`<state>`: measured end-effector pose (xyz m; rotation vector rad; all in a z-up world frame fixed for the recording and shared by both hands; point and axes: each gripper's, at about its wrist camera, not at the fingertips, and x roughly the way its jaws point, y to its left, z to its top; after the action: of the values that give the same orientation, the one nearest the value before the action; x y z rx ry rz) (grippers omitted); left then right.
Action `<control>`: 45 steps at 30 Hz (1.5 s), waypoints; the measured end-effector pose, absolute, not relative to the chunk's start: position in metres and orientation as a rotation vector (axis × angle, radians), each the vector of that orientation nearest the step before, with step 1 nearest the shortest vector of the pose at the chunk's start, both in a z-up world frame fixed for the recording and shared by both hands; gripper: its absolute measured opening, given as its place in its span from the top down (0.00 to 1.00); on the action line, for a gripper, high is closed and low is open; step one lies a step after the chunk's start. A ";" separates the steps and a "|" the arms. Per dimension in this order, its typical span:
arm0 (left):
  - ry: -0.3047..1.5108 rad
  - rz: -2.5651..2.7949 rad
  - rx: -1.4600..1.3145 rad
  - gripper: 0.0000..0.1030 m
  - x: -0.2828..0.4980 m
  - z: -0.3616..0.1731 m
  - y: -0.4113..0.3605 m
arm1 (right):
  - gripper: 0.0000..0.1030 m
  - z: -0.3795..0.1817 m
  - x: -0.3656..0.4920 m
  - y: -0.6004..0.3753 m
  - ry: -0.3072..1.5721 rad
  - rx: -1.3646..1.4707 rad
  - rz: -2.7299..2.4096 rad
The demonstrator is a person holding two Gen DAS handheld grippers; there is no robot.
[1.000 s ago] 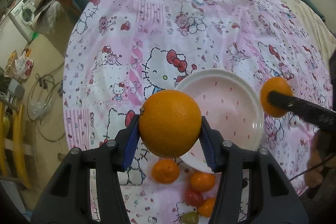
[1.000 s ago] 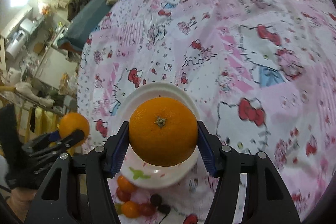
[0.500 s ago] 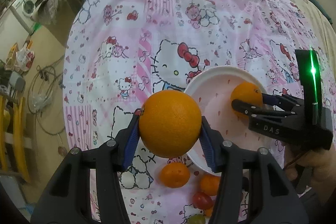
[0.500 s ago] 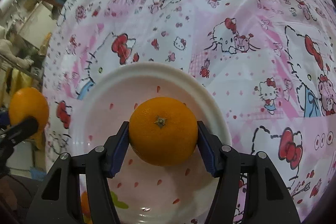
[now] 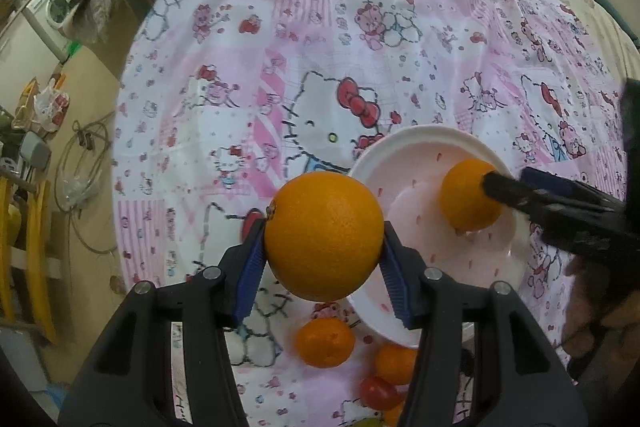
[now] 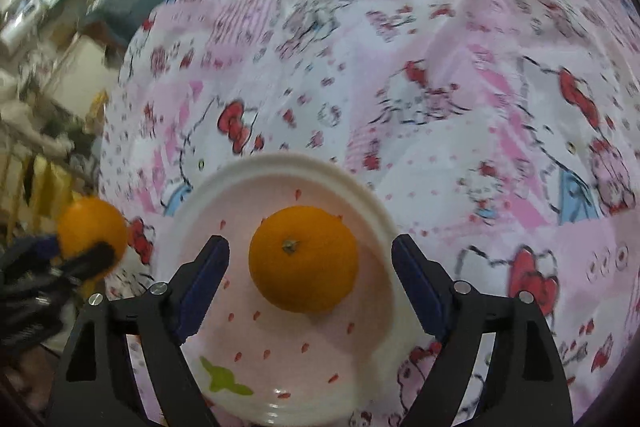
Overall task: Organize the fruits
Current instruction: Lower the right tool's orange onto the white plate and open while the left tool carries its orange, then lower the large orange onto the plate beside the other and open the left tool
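Right tongs [image 6: 310,283] were opening: blue pads stood clear on both sides of the round orange with a green stem scar [image 6: 303,259], which sat on the white shallow plate speckled with red marks [image 6: 360,203]. Release looked complete.

Left tongs [image 5: 323,267] gripped a second, larger round orange [image 5: 323,235], held above the plate's near rim over the pink cartoon-cat bedspread [image 5: 320,47].

Small tangerines [image 5: 325,342] and a red cherry tomato [image 5: 379,393] lay loose on the bedspread beside the plate.

Judgement: lift the right tongs straight up without brushing the fruit, or it may roll. The left orange should go on bare plate beside the first and be lowered to contact before the tongs open.
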<state>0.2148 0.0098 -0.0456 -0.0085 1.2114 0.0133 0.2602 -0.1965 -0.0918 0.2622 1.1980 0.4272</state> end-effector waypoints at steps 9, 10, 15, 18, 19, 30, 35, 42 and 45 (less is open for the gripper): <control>1.243 -0.075 0.022 0.52 0.233 -0.071 -0.035 | 0.17 -0.055 0.221 -0.263 1.132 0.406 0.379; 1.249 -0.081 0.018 0.52 0.237 -0.075 -0.039 | 0.17 -0.054 0.219 -0.267 1.130 0.408 0.374; 1.261 -0.103 0.045 0.51 0.246 -0.088 -0.053 | 0.17 -0.049 0.196 -0.293 1.128 0.412 0.327; 1.298 -0.087 0.017 0.51 0.250 -0.099 -0.050 | 0.17 -0.046 0.186 -0.301 1.121 0.421 0.308; 1.306 -0.086 0.001 0.51 0.250 -0.102 -0.049 | 0.17 -0.045 0.184 -0.303 1.119 0.425 0.308; 1.309 -0.056 0.014 0.28 0.249 -0.105 -0.049 | 0.17 -0.035 0.175 -0.307 1.093 0.399 0.305; 1.272 -0.061 -0.001 0.16 0.246 -0.094 -0.043 | 0.17 -0.031 0.176 -0.304 1.083 0.394 0.308; 1.166 -0.042 0.027 0.16 0.228 -0.064 -0.033 | 0.17 -0.034 0.177 -0.300 1.091 0.381 0.304; 1.135 -0.044 -0.007 0.16 0.217 -0.051 -0.024 | 0.17 -0.028 0.174 -0.299 1.071 0.394 0.319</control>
<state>0.2167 -0.0238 -0.0508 -0.0075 1.1355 -0.0437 0.1742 -0.2993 -0.0276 0.3935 1.0709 0.3188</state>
